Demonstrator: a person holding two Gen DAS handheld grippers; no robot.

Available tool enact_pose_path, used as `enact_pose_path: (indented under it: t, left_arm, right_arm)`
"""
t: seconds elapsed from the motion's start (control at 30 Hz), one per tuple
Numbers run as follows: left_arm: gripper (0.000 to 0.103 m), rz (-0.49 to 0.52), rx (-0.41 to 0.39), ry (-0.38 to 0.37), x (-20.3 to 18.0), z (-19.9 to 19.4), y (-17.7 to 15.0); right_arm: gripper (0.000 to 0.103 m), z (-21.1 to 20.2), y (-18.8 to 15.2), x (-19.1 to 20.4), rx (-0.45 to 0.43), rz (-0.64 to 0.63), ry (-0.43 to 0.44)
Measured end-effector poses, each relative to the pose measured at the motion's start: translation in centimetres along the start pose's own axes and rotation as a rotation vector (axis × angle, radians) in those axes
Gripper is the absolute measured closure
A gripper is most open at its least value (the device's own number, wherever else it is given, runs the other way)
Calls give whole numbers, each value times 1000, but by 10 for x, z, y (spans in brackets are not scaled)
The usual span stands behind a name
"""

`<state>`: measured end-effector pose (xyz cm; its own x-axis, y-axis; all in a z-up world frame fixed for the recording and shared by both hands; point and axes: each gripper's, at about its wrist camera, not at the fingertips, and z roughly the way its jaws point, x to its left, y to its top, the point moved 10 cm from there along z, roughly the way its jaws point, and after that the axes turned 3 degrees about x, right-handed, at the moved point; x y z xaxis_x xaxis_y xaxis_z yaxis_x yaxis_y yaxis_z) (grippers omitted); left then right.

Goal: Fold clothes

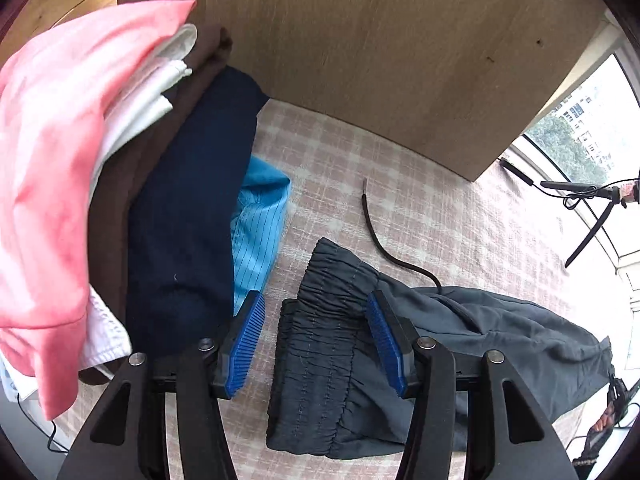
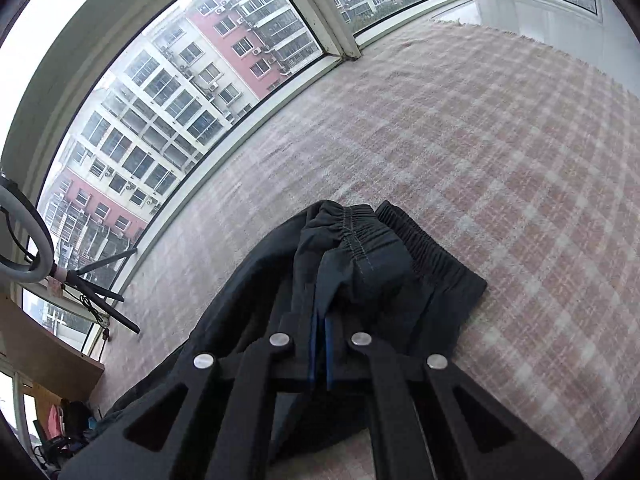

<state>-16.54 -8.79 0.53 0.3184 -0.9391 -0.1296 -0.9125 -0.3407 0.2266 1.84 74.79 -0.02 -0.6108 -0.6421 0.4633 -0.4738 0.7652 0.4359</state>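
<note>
Dark grey trousers (image 1: 460, 344) with a gathered elastic waistband lie on the pink checked cloth (image 1: 400, 200). My left gripper (image 1: 316, 312) is open, its blue pads (image 1: 248, 340) on either side of the waistband, just above it. Its drawstring (image 1: 384, 244) trails loose across the cloth. In the right wrist view my right gripper (image 2: 322, 320) is shut on a bunched fold of the trousers (image 2: 360, 256) near the waistband and holds it raised off the cloth (image 2: 500, 160).
A stack of folded clothes stands at left: pink (image 1: 44, 184), white, brown, navy (image 1: 188, 216) and blue striped (image 1: 260, 224). A wooden board (image 1: 380, 48) rises behind. Windows (image 2: 180, 92) and a tripod (image 2: 96, 292) border the cloth's far side.
</note>
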Motion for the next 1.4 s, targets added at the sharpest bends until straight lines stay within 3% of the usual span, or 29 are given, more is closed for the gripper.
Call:
enact_pose_path:
  t: [0.13, 0.2, 0.27, 0.3, 0.33, 0.43, 0.57, 0.6, 0.63, 0.73, 0.77, 0.83, 1.0, 1.07, 1.13, 1.17, 1.23, 1.3, 1.4]
  left_arm:
    - [52, 138, -43, 15, -25, -14, -11]
    - [52, 229, -40, 3, -48, -10, -22]
    - [52, 328, -19, 2, -73, 0, -32]
    - [52, 389, -15, 19, -84, 6, -36]
    - [52, 458, -24, 62, -93, 12, -39]
    - [51, 621, -49, 190, -110, 23, -42]
    - [50, 703, -47, 196, -106, 27, -39]
    - [49, 715, -49, 205, -101, 27, -37]
    - [49, 728, -49, 218, -94, 28, -35]
    - [48, 781, -48, 252, -72, 28, -31]
    - [46, 797, -50, 251, -65, 28, -30]
    - [33, 795, -34, 226, -51, 34, -26]
    - [34, 591, 37, 41, -24, 53, -8]
    - [35, 531, 36, -49, -23, 56, -2]
    - [49, 539, 33, -91, -30, 55, -4]
    - [65, 553, 40, -106, -36, 54, -8]
    - [73, 580, 28, -103, -46, 49, -13]
    - [96, 579, 11, -128, -53, 40, -16]
    - [98, 565, -31, -155, -58, 19, -21]
  right_arm:
    - [95, -15, -5, -38, 62, -92, -340]
    - [94, -18, -11, -27, 72, -157, -378]
    - [89, -18, -16, 15, 45, -293, -352]
    - [81, -17, -19, 39, 29, -368, -336]
    - [73, -12, -26, 69, 22, -457, -303]
    - [68, 21, -67, 166, 83, -745, -137]
    - [65, 58, -151, 274, 166, -1141, 58]
    - [59, 64, -174, 297, 182, -1236, 105]
    - [54, 73, -194, 313, 204, -1325, 133]
    - [54, 97, -247, 347, 279, -1548, 183]
    - [54, 104, -256, 351, 304, -1577, 185]
    - [54, 118, -272, 360, 354, -1635, 191]
    - [54, 133, -286, 364, 465, -1616, 227]
    - [62, 133, -291, 361, 500, -1608, 231]
    - [94, 132, -293, 359, 499, -1608, 222]
    - [96, 131, -294, 359, 499, -1608, 217]
    - [98, 126, -295, 358, 488, -1617, 216]
    - [99, 117, -294, 358, 455, -1629, 216]
    - [100, 105, -289, 360, 396, -1625, 221]
